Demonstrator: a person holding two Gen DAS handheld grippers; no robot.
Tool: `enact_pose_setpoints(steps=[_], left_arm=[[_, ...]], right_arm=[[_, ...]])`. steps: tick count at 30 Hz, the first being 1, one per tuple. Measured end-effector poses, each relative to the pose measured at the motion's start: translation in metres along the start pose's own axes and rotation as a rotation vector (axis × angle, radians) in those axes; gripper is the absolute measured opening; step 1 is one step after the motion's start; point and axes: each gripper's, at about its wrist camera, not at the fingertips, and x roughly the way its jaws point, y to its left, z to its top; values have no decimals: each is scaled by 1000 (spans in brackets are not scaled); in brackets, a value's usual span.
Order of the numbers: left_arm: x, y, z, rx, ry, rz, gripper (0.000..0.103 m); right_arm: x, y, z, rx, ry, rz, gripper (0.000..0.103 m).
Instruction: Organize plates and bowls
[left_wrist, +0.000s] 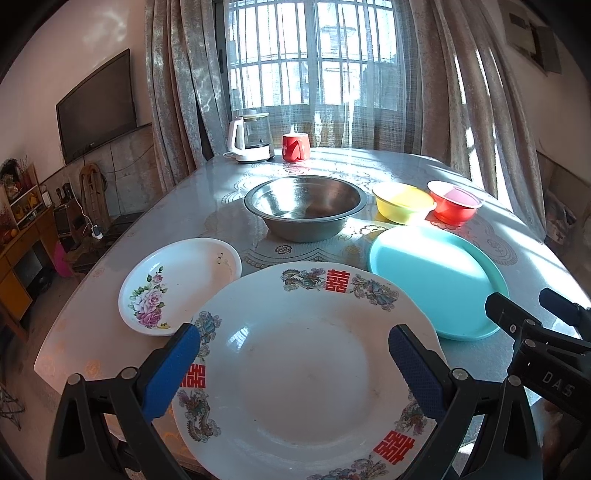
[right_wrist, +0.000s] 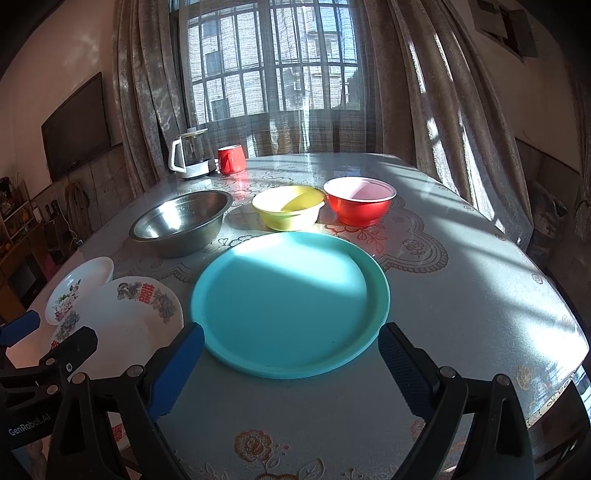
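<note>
The left gripper (left_wrist: 293, 363) hangs low over the near left edge of the table (right_wrist: 461, 280), pointing toward the window; the right gripper (right_wrist: 291, 363) is held level beside it over the near edge, pointing the same way; no hand shows in either view.

The dragon-patterned white plate (left_wrist: 295, 369) lies at the near left edge, empty; the small floral dish (left_wrist: 181, 284) sits just behind it to the left, nearly touching it, empty too; the turquoise plate (right_wrist: 291, 302) lies near the middle of the near side, bare, half in sunlight; the steel bowl (right_wrist: 181, 221) stands toward the centre, nothing visible in it; the yellow bowl (right_wrist: 288, 210) and the red bowl (right_wrist: 360, 203) stand side by side to its right, toward the far edge, both seemingly empty; a glass kettle (right_wrist: 192, 155) and a red mug (right_wrist: 231, 158) sit at the far left corner.

The left jaws are spread wide, the blue pads (left_wrist: 170, 373) framing the dragon-patterned plate's bowl from above, gripping nothing; whether they touch the plate cannot be told; the right jaws are equally wide apart, released, flanking the near rim of the turquoise plate without holding it.
</note>
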Motion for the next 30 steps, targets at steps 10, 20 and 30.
enact_pose_setpoints(steps=[10, 20, 30], left_arm=[[1, -6, 1, 16, 3, -9, 103], [8, -14, 21, 82, 17, -66, 103], [67, -16, 71, 34, 220, -314, 33]], right_arm=[[0, -7, 1, 17, -3, 4, 97], [6, -28, 6, 56, 11, 28, 97], [45, -88, 11, 238, 131, 53, 52]])
